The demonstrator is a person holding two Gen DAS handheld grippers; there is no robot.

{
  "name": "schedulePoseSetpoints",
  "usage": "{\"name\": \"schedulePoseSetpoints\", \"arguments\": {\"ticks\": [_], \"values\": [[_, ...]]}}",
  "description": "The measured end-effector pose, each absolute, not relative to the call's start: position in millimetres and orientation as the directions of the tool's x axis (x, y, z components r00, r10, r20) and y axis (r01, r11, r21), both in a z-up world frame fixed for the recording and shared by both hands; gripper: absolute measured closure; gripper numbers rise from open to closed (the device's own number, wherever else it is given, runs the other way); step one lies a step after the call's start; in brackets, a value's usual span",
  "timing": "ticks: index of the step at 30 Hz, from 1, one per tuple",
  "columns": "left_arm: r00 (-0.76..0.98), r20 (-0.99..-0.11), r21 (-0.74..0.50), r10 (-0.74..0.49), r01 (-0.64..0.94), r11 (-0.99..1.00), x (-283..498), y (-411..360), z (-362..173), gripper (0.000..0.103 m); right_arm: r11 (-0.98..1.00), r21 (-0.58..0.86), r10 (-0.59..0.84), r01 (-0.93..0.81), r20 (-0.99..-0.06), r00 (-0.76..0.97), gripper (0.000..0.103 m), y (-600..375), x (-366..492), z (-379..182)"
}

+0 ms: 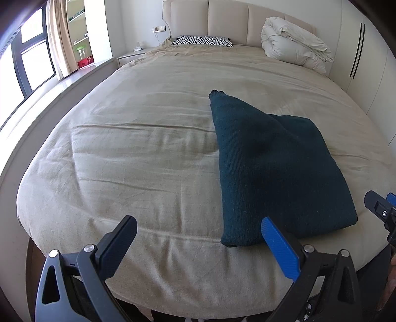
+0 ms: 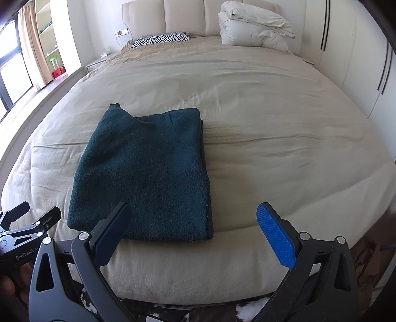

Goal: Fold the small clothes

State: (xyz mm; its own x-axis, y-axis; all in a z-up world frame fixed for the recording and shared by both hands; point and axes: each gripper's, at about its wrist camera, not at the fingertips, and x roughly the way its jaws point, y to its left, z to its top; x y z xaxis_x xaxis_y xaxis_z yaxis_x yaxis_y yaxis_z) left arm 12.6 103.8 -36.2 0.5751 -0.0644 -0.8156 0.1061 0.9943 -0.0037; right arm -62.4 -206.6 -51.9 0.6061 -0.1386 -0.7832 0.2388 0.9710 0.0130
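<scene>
The left gripper (image 1: 199, 229) stands with its jaws spread wide and nothing between them, one black finger and one blue, hovering over the near edge of the bed (image 1: 138, 158). Its blue finger sits in front of the near left corner of the dark green sweater (image 1: 269, 171), though whether they touch cannot be told. The right gripper (image 2: 194, 218) is likewise wide apart and holds nothing, its black finger lying across the view of the garment's near edge and its blue finger over bare bedding to the right. The sweater lies folded into a rough rectangle on the beige cover near the foot of the bed, with a narrow cuff end poking out at its far left corner. Farther off, a zebra-print pillow (image 2: 160, 39) rests flat against the padded headboard (image 2: 183, 14), and a bundled white duvet (image 2: 252, 27) is heaped to its right.
</scene>
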Motion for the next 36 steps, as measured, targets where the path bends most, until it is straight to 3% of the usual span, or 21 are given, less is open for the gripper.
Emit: {"name": "schedulePoseSetpoints", "arguments": {"ticks": [36], "values": [[0.571,-0.818,-0.008,-0.071,0.112,0.994,13.1,101.0,-37.3,0.0,0.969,0.016,-0.141,0.247,-0.786,0.602,0.0,-204.7,-56.8,-57.4]]}}
